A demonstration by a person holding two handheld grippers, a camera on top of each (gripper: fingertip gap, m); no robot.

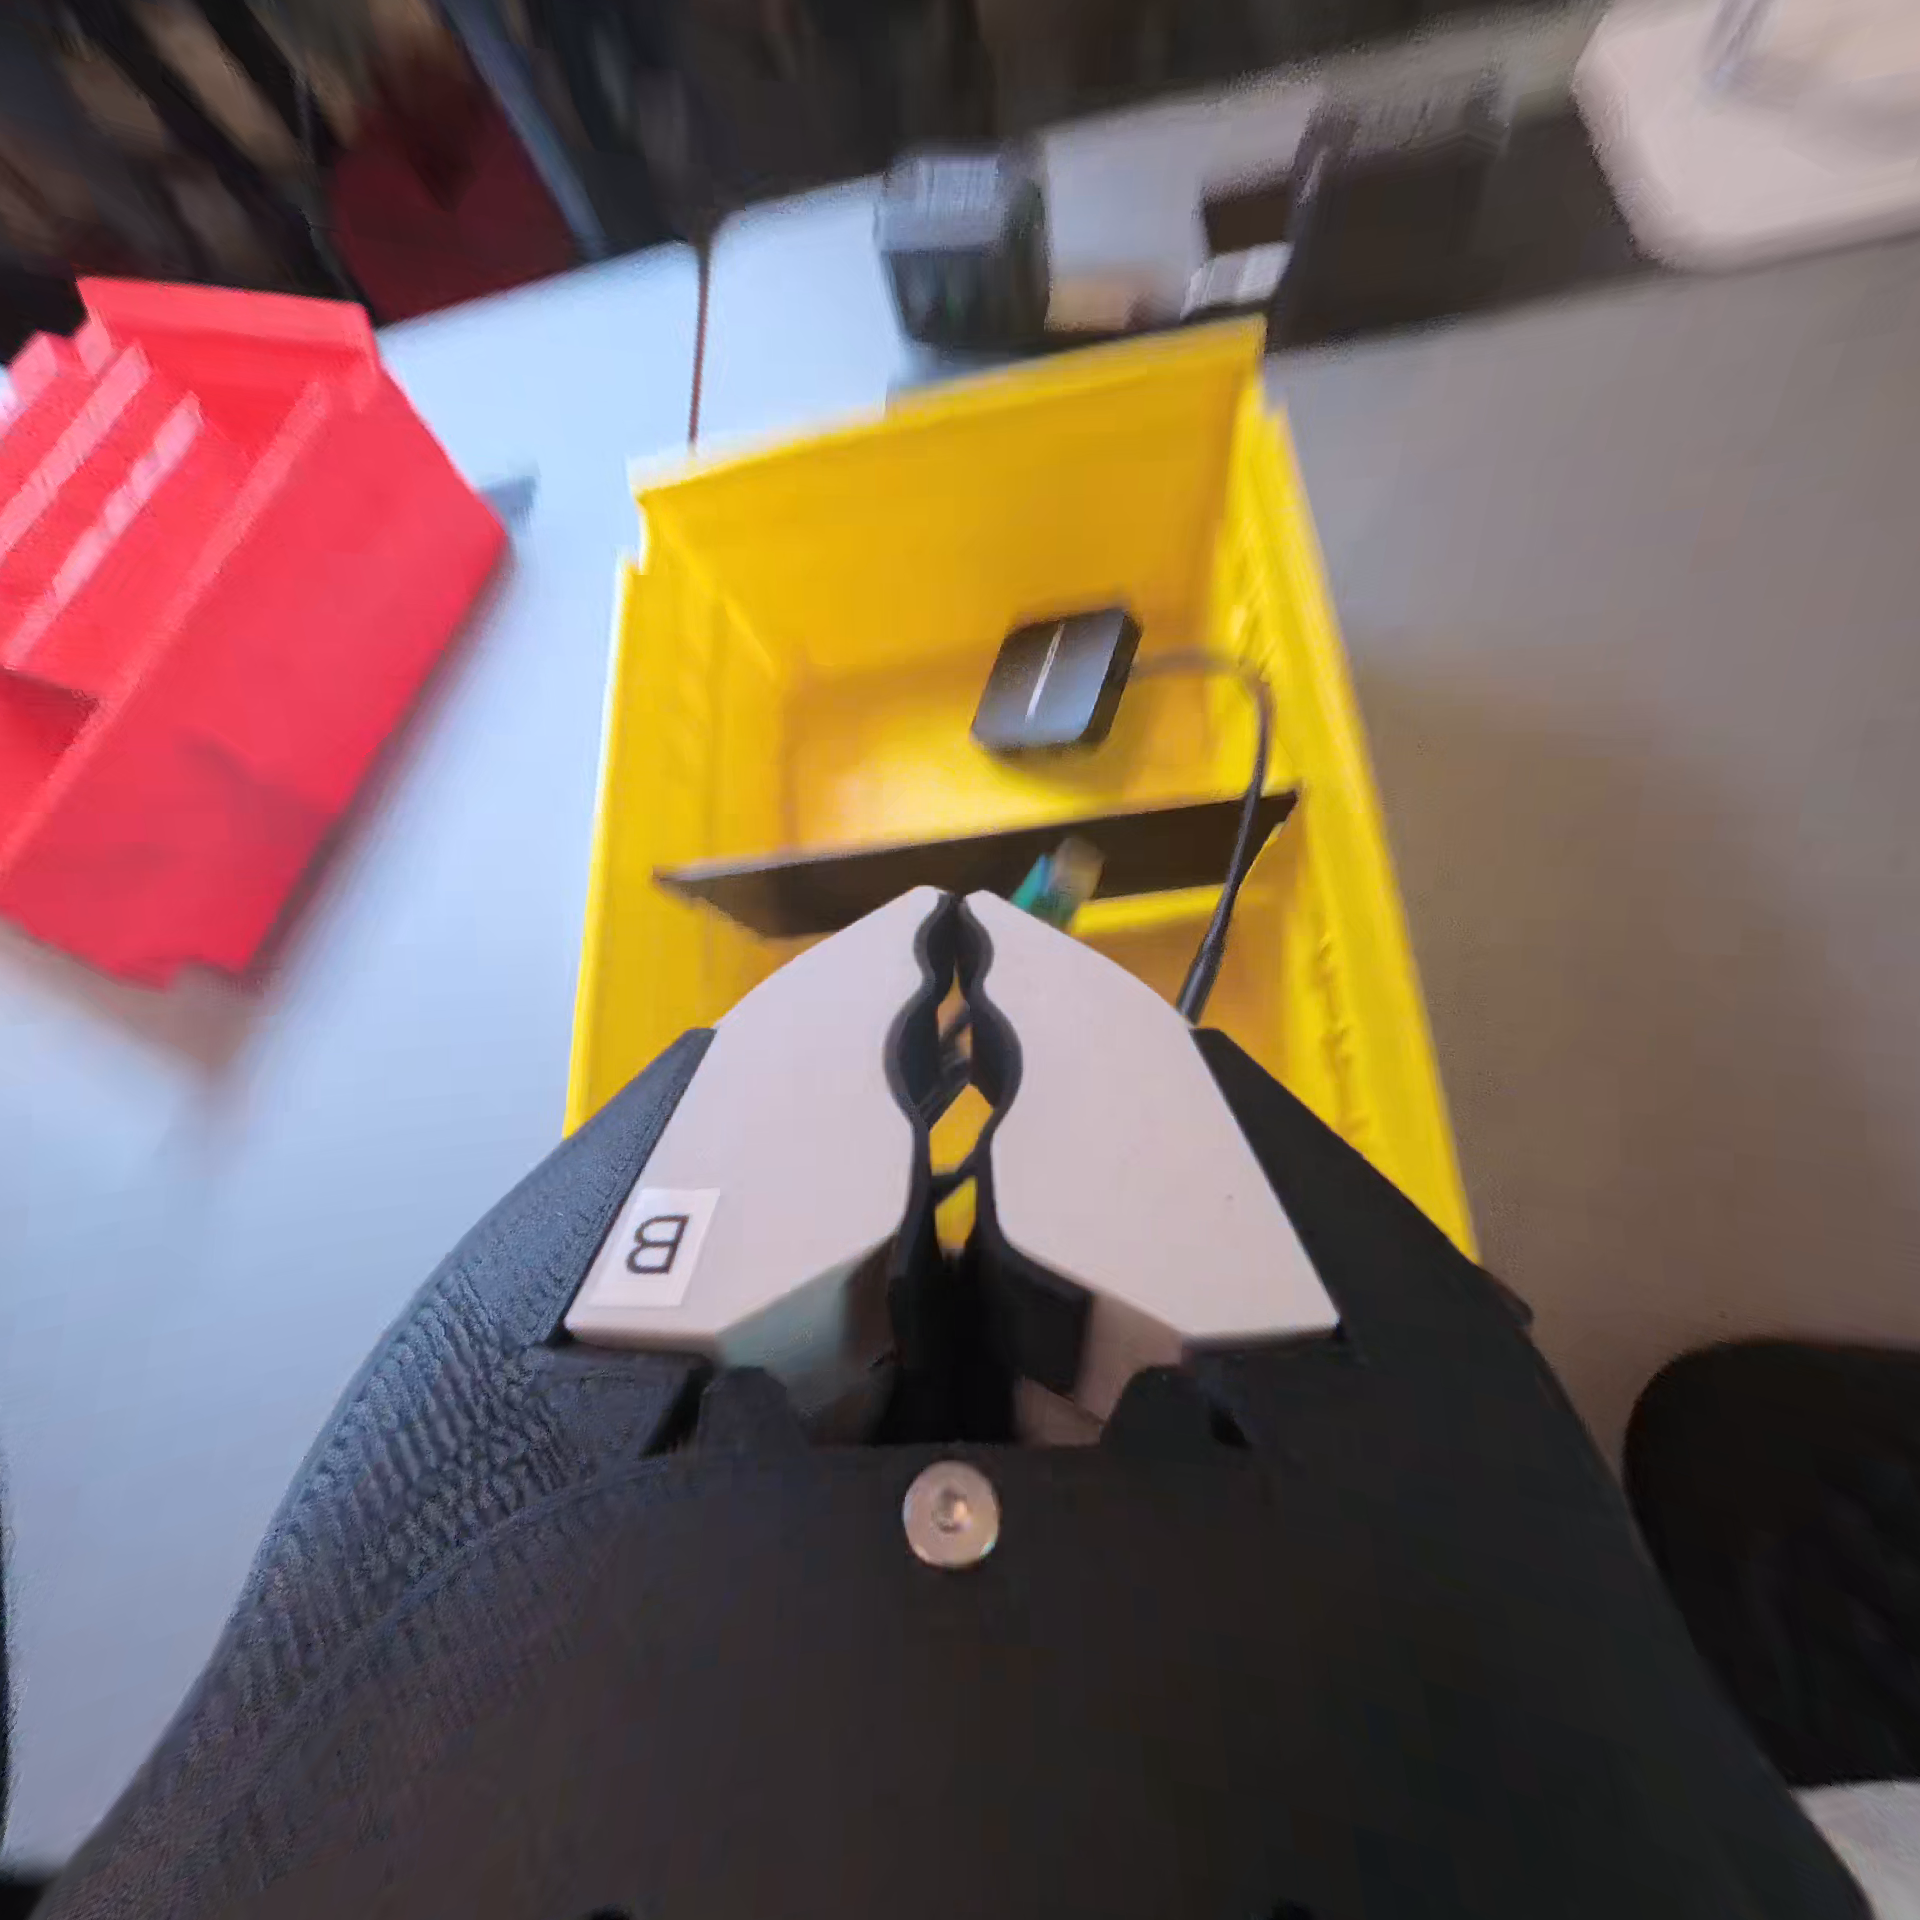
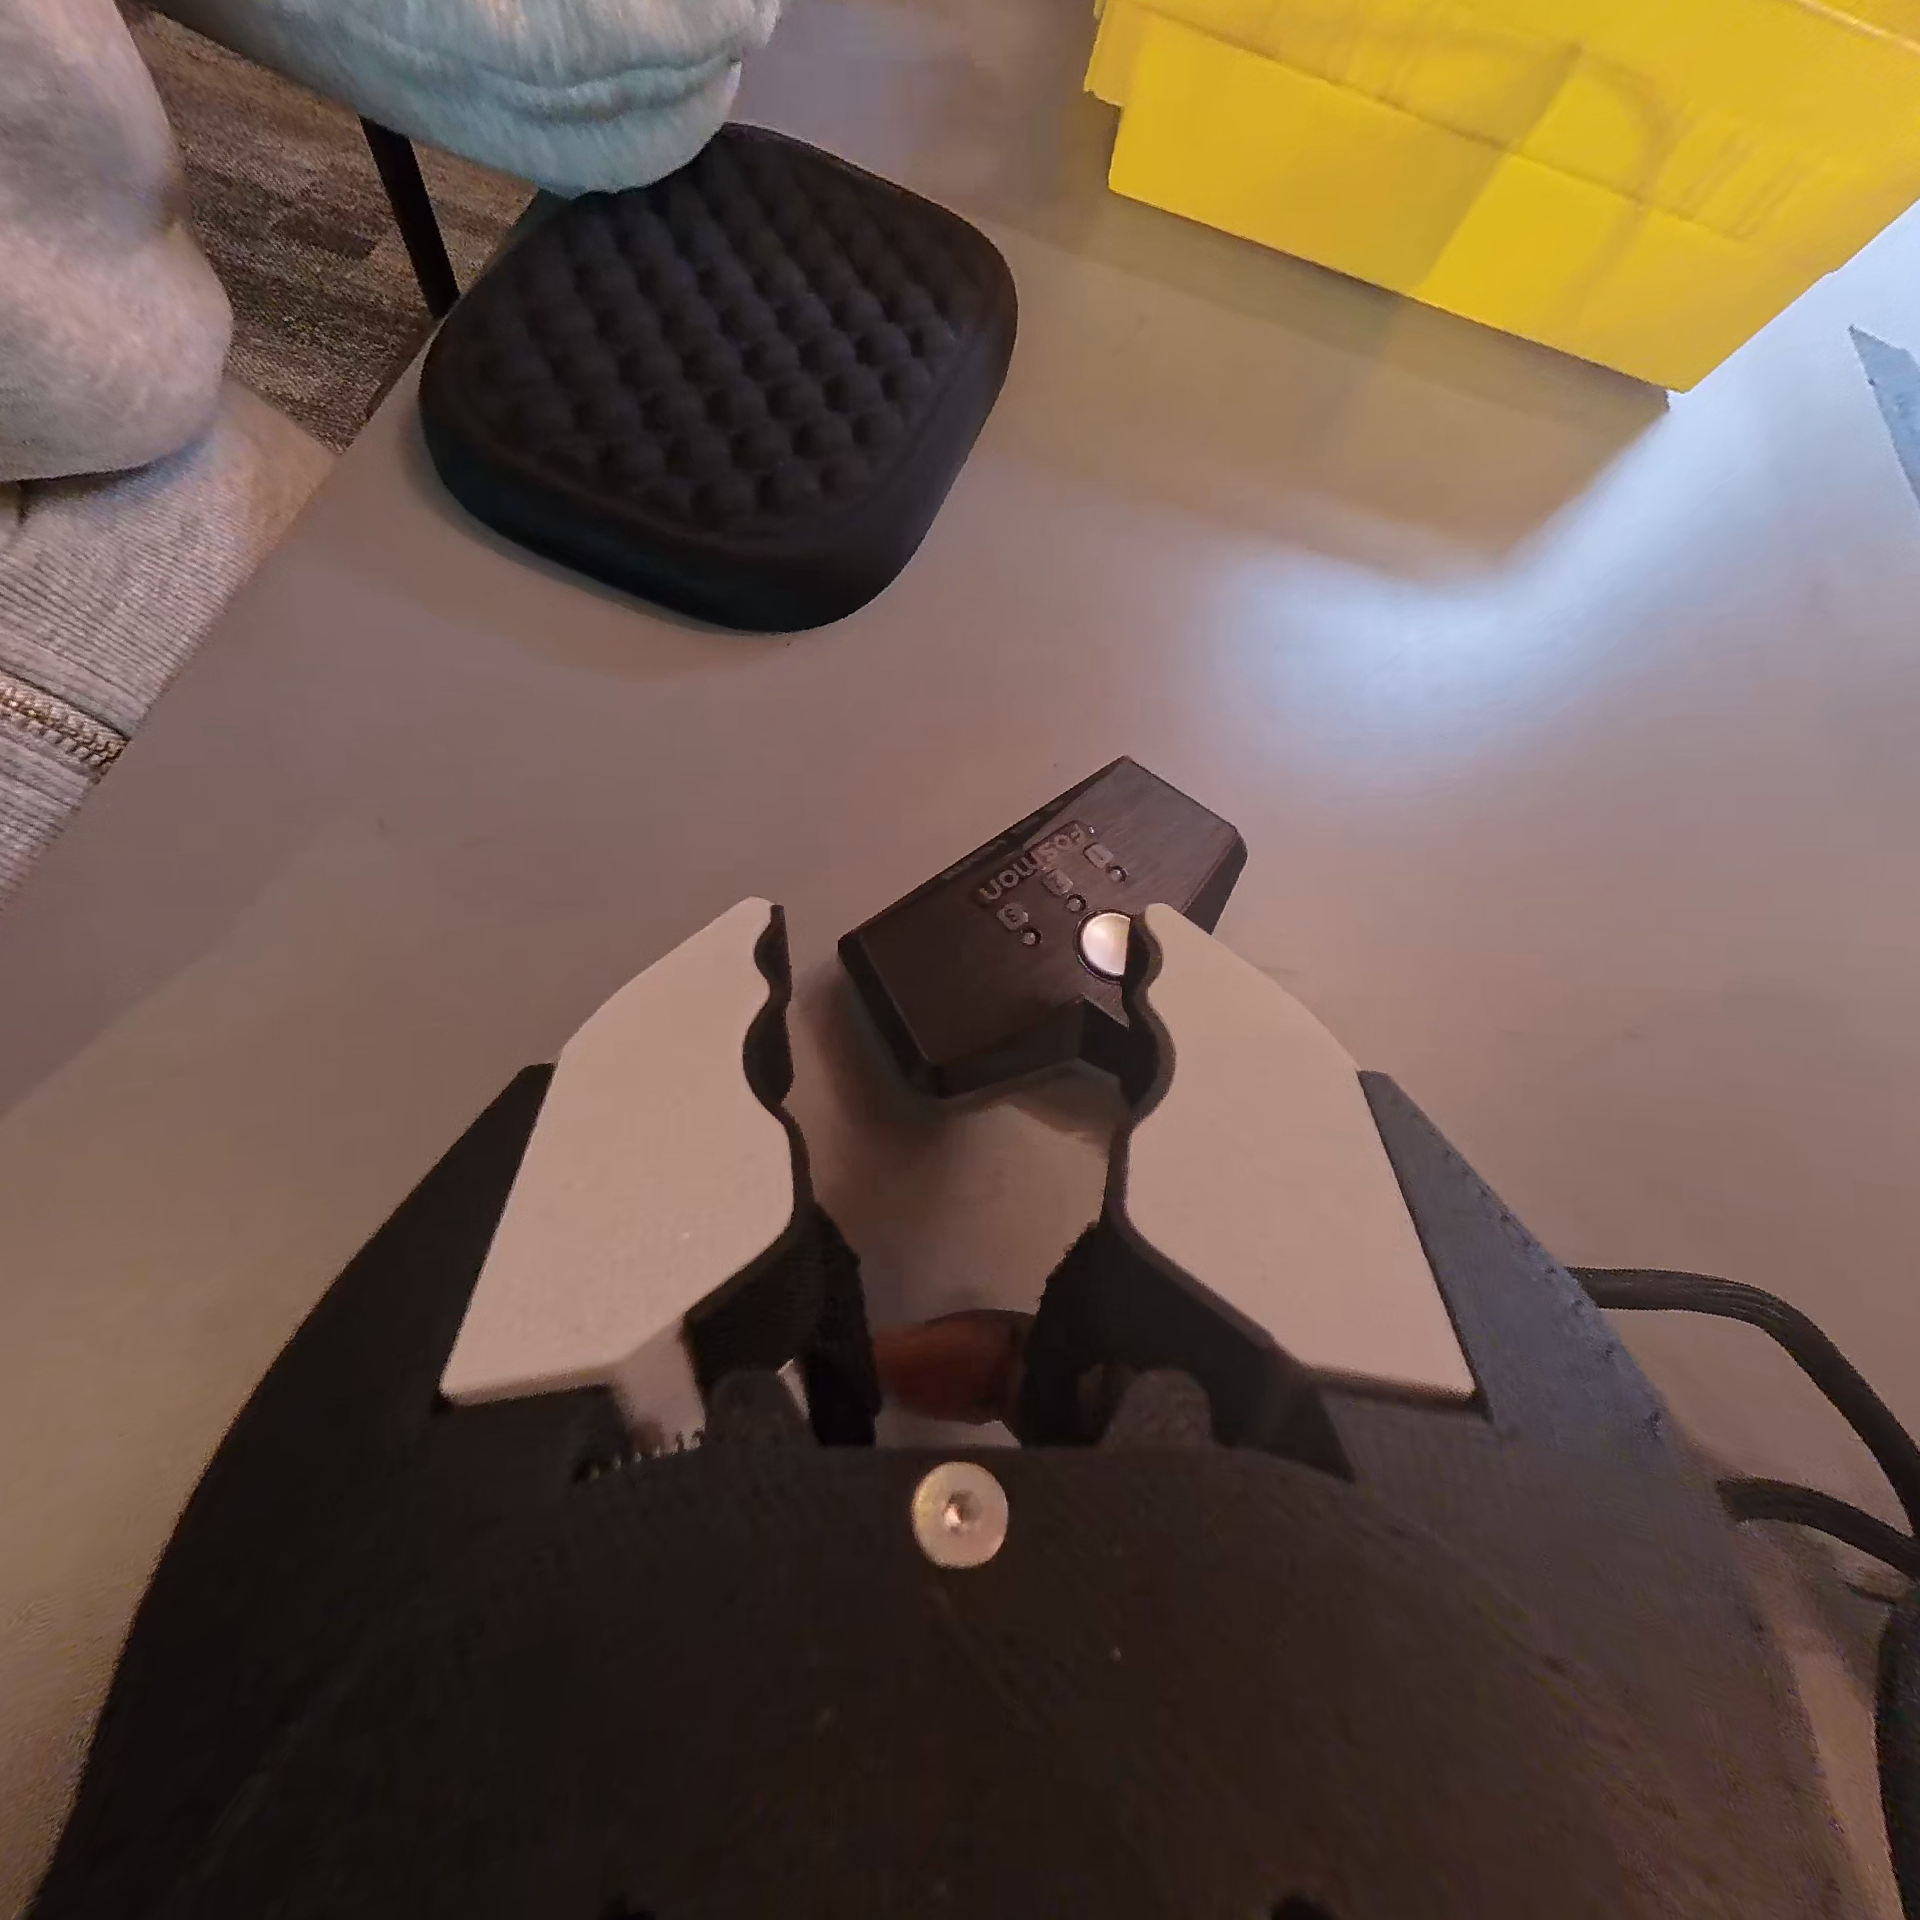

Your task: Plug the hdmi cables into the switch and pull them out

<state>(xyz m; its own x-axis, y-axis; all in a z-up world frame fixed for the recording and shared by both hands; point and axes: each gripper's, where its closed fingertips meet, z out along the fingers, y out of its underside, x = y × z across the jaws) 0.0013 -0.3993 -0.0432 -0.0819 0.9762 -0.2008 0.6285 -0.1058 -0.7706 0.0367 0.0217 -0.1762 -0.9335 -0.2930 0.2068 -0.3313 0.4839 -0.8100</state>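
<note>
**Operator:** Report the state of both grippers.

**Technician:** The left gripper [image 1: 951, 904] hangs over the yellow bin [image 1: 940, 499], its two fingers pressed together at the tips. The picture is motion-blurred, and something dark shows through the wavy gap lower down, so I cannot tell whether a cable is caught there or the grip is empty. The right gripper [image 2: 961, 925] stands released, fingers spread, low over the grey table [image 2: 1351, 727].

**Operator:** Locate the switch.

**Technician:** The switch [image 2: 1023, 935] lies flat on the table, outside the bin and well apart from it. It sits skewed between the right fingers; the right-hand fingertip overlaps its near corner beside the round button [image 2: 1103, 940]. This placement suits bracing the box so it does not slide when a plug is pushed in.

**Operator:** And the cables?

**Technician:** The bin is split by a dark divider [image 1: 977, 857]. Behind it rests a small black box [image 1: 1055, 681] with a thin black lead [image 1: 1242, 810] curving over the divider into the near compartment. A green-tipped connector [image 1: 1060, 878] shows just past the left fingertips. Dark cords [image 2: 1766, 1351] also trail behind the right gripper.

**Operator:** Other items?

**Technician:** A red bin [image 1: 208, 644] stands left of the yellow one; a black bumpy pad [image 2: 717, 405] lies near the table edge.

**Operator:** Status?

**Technician:** Judged early: no plug is seated in the switch yet.
</note>
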